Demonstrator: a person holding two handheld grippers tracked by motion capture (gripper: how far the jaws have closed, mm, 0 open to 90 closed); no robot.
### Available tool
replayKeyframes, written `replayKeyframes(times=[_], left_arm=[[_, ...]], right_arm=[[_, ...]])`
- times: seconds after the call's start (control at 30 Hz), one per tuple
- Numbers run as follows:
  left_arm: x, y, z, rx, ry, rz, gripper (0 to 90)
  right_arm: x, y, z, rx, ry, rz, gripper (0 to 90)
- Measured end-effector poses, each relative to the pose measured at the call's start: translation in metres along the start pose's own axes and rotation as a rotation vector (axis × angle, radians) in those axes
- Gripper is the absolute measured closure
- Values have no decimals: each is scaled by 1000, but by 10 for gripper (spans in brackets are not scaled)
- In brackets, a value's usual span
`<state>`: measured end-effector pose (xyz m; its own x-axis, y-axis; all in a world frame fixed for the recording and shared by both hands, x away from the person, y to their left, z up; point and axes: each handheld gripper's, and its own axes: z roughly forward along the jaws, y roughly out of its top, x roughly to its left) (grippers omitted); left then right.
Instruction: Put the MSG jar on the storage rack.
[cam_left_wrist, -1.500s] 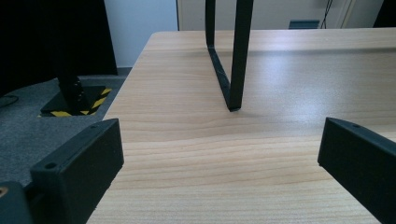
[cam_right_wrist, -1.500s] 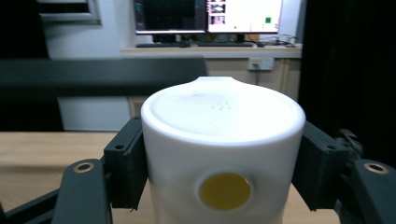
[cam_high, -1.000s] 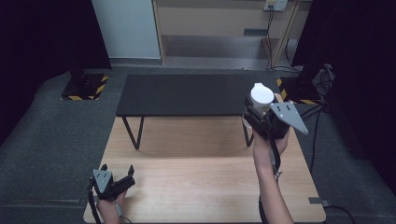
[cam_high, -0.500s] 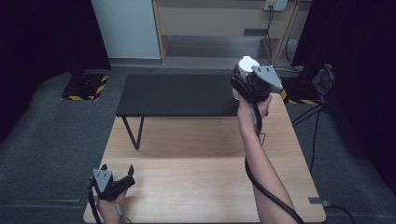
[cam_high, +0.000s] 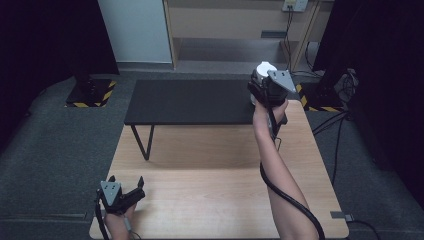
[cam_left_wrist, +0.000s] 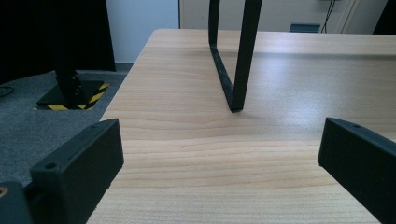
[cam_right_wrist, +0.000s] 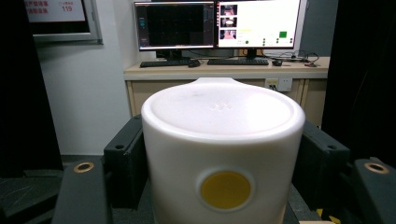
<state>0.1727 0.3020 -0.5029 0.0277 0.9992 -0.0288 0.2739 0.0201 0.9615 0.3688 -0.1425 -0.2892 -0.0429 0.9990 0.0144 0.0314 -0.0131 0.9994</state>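
Right gripper (cam_high: 264, 80) carries white cup (cam_right_wrist: 223, 154) farther out and leftward, now above far right end of black shelf (cam_high: 190, 102), jaws clamped on cup's sides. Placement up there looks next. Left gripper (cam_high: 125, 192) idle at near-left bench (cam_high: 200, 200) corner, jaws apart, empty.

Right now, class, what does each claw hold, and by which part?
The right claw grips a white cup by its two sides, just below the top. The left claw is open and holds nothing.
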Motion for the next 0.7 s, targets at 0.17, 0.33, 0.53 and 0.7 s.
replayKeyframes(times=[0.17,0.33,0.53,0.7], left_arm=[[0,0,0,3,2,-6,0],[0,0,0,2,1,-4,0],[1,0,0,3,-2,-6,0],[2,0,-1,2,-3,-14,0]], right_arm=[[3,-3,2,-7,-2,-22,308],[3,-2,2,-4,-2,-21,306],[-3,0,1,17,21,-24,30],[-33,-12,-39,-80,116,-95,5]])
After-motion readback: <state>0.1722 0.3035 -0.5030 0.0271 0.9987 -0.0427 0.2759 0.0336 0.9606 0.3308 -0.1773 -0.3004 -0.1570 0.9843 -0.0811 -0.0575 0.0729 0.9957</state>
